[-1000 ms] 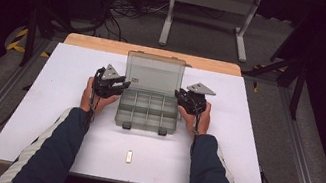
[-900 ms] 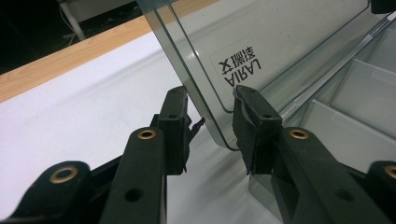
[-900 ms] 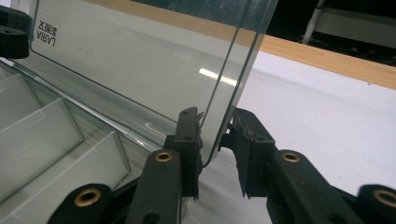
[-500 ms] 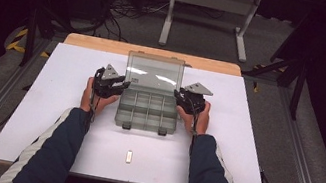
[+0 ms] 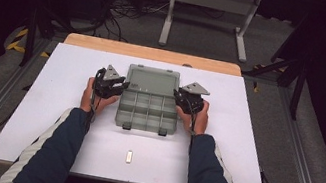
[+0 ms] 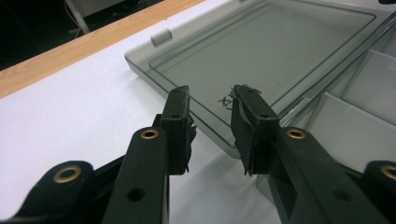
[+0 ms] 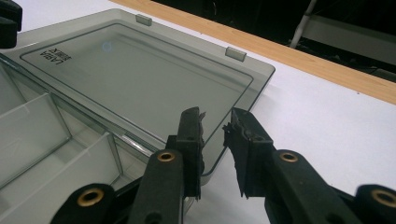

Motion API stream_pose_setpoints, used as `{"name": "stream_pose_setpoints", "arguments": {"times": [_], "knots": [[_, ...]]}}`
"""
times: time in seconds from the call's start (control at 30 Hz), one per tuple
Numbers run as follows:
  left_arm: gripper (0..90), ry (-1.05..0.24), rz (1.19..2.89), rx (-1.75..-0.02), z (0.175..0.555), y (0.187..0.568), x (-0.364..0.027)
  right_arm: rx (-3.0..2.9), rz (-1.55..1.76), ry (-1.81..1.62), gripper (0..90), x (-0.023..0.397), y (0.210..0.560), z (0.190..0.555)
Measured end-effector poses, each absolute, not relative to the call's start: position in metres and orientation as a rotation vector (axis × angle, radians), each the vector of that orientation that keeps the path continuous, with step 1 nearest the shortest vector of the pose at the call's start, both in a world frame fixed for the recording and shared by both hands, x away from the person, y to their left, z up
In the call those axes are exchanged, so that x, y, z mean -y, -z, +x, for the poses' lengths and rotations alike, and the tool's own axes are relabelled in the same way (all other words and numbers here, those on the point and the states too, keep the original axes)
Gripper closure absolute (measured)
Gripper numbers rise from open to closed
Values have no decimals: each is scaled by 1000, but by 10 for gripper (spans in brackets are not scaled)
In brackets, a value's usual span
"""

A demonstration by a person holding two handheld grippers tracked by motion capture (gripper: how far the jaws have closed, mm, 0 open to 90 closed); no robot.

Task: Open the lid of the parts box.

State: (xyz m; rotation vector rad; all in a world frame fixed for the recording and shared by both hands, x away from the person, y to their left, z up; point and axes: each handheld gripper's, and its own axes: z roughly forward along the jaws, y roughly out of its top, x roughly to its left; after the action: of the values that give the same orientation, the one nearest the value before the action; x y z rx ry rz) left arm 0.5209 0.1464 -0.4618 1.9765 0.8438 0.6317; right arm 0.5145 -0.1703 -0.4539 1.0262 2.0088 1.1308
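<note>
Since a second ago: lid (image 5: 152,79) tipped back from half-raised to flat on the white table (image 5: 45,116) behind the grey compartment box (image 5: 147,113), both hands unmoved. At left, left gripper (image 5: 122,86) just beside the box's left edge, jaws just narrowed, apart with nothing between, lid's edge under them. Middle, box open, small white piece (image 5: 129,155) lying near the table's front edge. At right, right gripper (image 5: 176,95) by the lid's right corner, jaws likewise narrowed, released, gap bare.

Open lid (image 5: 152,80) blocks far side; table (image 5: 37,100) flanks free.
</note>
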Motion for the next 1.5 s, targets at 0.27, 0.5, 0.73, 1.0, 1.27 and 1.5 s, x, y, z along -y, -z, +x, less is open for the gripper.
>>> {"name": "stream_pose_setpoints", "arguments": {"times": [0.27,0.5,0.73,1.0,1.27,1.5], "knots": [[649,-673,1970,-839,518,458,-146,-2021,1001,-1115,694,170,452,514],[635,-702,1968,-803,513,446,-151,-2012,974,-1114,663,170,442,508],[614,-713,1993,-755,506,439,-152,-2013,959,-1123,659,173,434,503],[582,-721,2011,-687,495,426,-156,-2032,905,-1135,641,172,427,493],[554,-716,2012,-657,487,418,-162,-2039,872,-1152,622,174,421,486],[519,-714,2021,-623,479,411,-166,-2035,833,-1169,580,176,413,477]]}}
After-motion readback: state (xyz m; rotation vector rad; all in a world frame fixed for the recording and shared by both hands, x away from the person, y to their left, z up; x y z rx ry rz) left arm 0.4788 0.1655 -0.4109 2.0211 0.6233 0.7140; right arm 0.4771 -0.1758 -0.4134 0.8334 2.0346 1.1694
